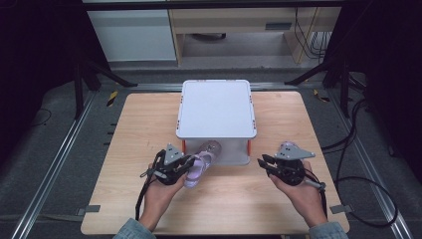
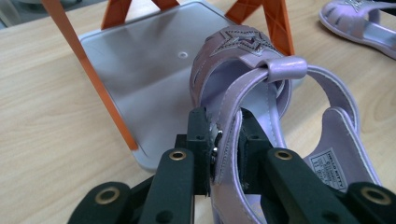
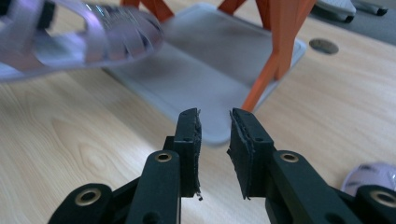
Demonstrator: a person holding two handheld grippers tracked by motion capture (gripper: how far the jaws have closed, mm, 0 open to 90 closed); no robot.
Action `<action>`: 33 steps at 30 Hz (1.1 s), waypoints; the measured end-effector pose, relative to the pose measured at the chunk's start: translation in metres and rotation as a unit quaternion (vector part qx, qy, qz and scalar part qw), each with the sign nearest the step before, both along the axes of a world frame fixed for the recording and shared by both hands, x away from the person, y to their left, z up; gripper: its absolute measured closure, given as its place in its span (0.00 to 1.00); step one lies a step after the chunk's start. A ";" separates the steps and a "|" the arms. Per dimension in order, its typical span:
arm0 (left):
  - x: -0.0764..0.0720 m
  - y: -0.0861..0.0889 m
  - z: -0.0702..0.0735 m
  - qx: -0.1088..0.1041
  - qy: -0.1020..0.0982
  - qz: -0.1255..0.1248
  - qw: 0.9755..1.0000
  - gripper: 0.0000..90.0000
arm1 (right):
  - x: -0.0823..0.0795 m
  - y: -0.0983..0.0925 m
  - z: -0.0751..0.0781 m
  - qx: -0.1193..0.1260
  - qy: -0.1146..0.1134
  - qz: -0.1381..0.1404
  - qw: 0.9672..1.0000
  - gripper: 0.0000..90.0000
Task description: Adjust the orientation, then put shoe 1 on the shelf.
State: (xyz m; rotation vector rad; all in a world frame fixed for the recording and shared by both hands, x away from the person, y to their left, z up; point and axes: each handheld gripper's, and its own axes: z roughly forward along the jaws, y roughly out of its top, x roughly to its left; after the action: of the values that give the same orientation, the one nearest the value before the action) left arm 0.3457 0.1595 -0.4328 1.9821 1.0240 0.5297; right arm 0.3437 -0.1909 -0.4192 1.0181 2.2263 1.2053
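The left gripper (image 2: 223,140) clamps the side strap of a purple sandal (image 2: 261,93), holding it at the front edge of the rack's (image 1: 216,107) lower shelf (image 2: 149,79). The right gripper (image 3: 215,140) holds nothing, a narrow gap between its jaws, with a second sandal (image 1: 287,147) on the table (image 1: 239,199) just beside it.

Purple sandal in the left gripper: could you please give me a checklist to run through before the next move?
1. Left gripper clamped on the purple sandal by its strap: ok.
2. Lower shelf bare ahead of the sandal: ok.
3. Sandal toe clear of the orange leg: cannot tell.
4. Right gripper empty, jaws apart: ok.
5. Second sandal lying flat on the table: ok.
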 end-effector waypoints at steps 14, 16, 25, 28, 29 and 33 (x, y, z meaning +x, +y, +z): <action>0.013 -0.006 -0.017 0.009 -0.003 0.039 0.999 0.87 | 0.029 0.024 0.071 0.041 -0.032 0.028 0.998 0.95; 0.015 -0.007 -0.018 0.012 -0.008 0.043 0.999 0.87 | 0.035 0.029 0.075 0.043 -0.033 0.030 0.998 0.95; 0.022 -0.011 -0.029 0.006 -0.007 0.061 0.998 0.87 | 0.075 0.053 0.069 0.045 -0.004 0.027 0.999 0.95; 0.023 -0.015 -0.035 0.007 -0.001 0.063 0.998 0.87 | 0.083 0.060 0.062 0.034 0.003 0.028 0.999 0.95; 0.023 -0.015 -0.037 0.009 0.000 0.061 0.998 0.87 | 0.085 0.062 0.061 0.032 0.006 0.028 0.999 0.95; 0.024 -0.018 -0.042 0.008 0.003 0.064 0.998 0.87 | 0.089 0.067 0.056 0.028 0.009 0.030 0.999 0.95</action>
State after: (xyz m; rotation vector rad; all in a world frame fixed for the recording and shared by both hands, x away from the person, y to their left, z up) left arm 0.3698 0.1417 -0.4745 1.9424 1.1599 0.6033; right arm 0.4331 -0.1235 -0.3632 0.9932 2.2644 1.2956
